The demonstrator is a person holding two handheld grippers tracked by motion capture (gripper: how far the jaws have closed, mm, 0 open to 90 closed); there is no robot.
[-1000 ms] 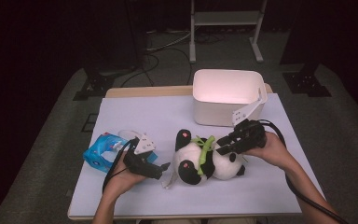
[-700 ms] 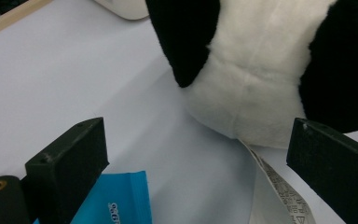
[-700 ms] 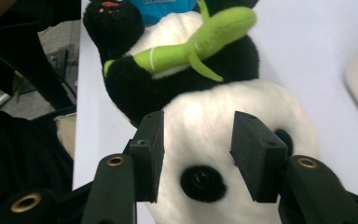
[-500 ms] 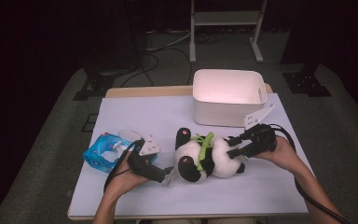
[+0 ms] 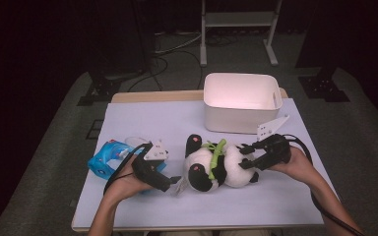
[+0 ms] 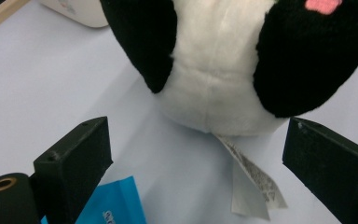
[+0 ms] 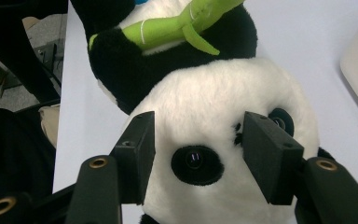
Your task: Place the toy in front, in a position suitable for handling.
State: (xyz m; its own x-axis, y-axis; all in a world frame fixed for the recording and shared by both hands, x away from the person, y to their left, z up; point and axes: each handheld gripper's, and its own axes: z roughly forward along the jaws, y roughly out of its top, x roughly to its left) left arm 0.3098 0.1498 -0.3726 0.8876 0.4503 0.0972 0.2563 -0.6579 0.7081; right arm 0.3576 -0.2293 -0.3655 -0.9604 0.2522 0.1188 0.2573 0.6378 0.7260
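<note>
A black-and-white panda plush (image 5: 221, 164) with a green bamboo sprig (image 5: 215, 152) lies on its side on the pale table cover (image 5: 147, 123). My right gripper (image 5: 246, 156) is at its head; in the right gripper view the jaws stand either side of the panda's face (image 7: 214, 107), around one eye. My right gripper (image 7: 196, 135) has just been opening and its pads look apart from the fur. My left gripper (image 5: 174, 183) is open by the panda's bottom (image 6: 214, 70), where a white tag (image 6: 251, 182) sticks out between the jaws of my left gripper (image 6: 198, 135).
A white bin (image 5: 241, 118) stands just behind the panda at the back right. A blue packet (image 5: 106, 160) lies under my left hand, and the blue packet (image 6: 116, 205) shows beside the left jaw. The table's front edge runs close to both forearms.
My right gripper has sunk a little onto the panda's head and its jaws have spread wider. The left gripper has stayed put.
</note>
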